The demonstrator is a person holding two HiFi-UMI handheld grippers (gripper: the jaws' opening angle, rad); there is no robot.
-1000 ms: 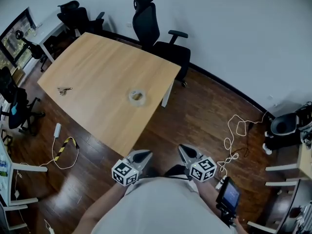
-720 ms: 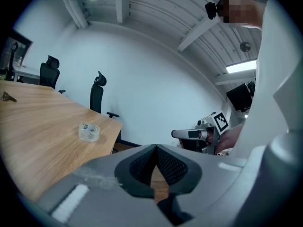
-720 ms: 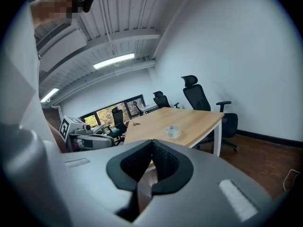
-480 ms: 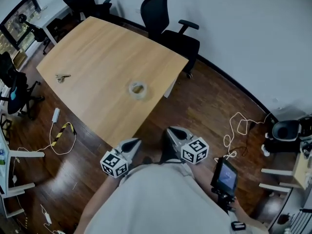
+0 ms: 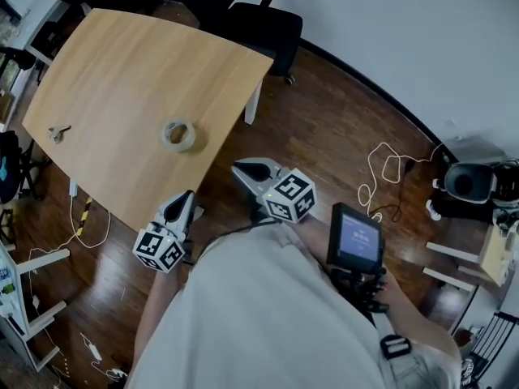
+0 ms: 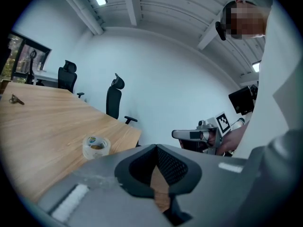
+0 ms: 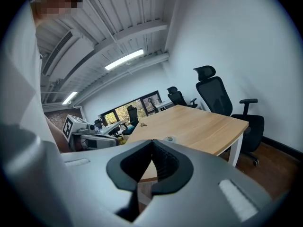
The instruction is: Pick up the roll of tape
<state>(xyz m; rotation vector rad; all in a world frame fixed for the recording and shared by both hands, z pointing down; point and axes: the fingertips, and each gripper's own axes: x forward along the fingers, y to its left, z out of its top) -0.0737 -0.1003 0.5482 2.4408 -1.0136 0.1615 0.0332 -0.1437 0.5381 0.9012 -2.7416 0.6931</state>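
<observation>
Wood-coloured table (image 5: pixel 122 63) holds the roll of tape (image 5: pixel 178 134), which lies flat near the edge closest to us. We hold our left gripper (image 5: pixel 183 201) and right gripper (image 5: pixel 246 169) close to that edge. Both have their tongs pressed together, with nothing between them.

To do this well, we think we should spread one pair of tongs first. Then we reach over the edge and slip one tong into the hole, so we pinch the ring's wall.

The head view shows both grippers and the gap to the tape. Only the left gripper view shows the tape from the side, hole facing up. In the right gripper view it is just a tiny dot.
</observation>
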